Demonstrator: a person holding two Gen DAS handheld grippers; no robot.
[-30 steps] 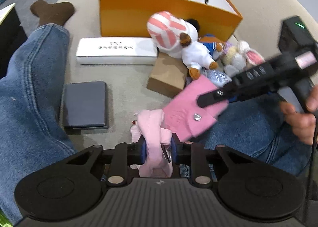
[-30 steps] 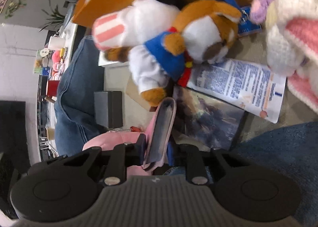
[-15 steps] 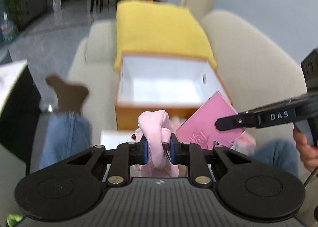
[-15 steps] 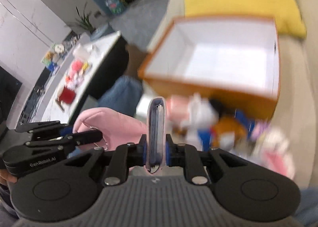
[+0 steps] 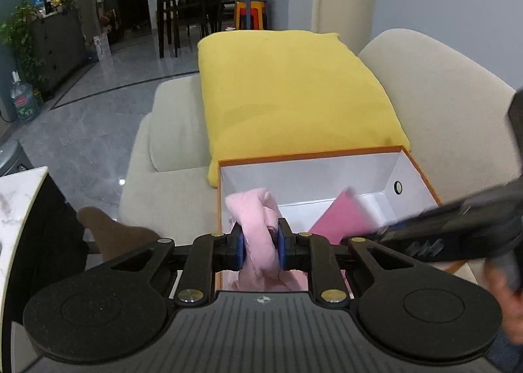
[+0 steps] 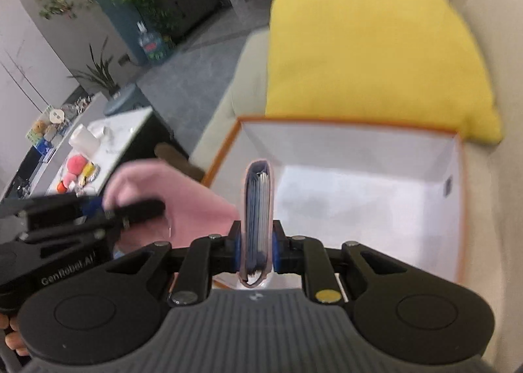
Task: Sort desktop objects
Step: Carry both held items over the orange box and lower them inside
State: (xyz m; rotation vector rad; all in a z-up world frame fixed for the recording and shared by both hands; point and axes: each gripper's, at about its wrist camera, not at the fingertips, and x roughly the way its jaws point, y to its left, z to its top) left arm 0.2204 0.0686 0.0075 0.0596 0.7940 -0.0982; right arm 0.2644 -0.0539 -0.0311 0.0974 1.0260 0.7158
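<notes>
My left gripper (image 5: 260, 247) is shut on a pink plush toy (image 5: 258, 226) and holds it over the near left corner of the orange box (image 5: 405, 152) with a white inside. My right gripper (image 6: 256, 250) is shut on a pink card wallet (image 6: 257, 209), held on edge over the box (image 6: 343, 120). The wallet also shows in the left wrist view (image 5: 343, 218) over the box floor, with the right gripper blurred beside it. The pink toy shows in the right wrist view (image 6: 183, 200) at the left. The box looks empty inside.
The box sits on a beige sofa (image 5: 441, 105) against a yellow cushion (image 5: 294, 92). A white marble table (image 6: 108, 141) with small toys stands left of the sofa. Grey floor and a dining set (image 5: 196, 4) lie beyond.
Both grippers have lifted from the pile of toys on the sofa and moved forward over the open box, each still holding its pink object.
</notes>
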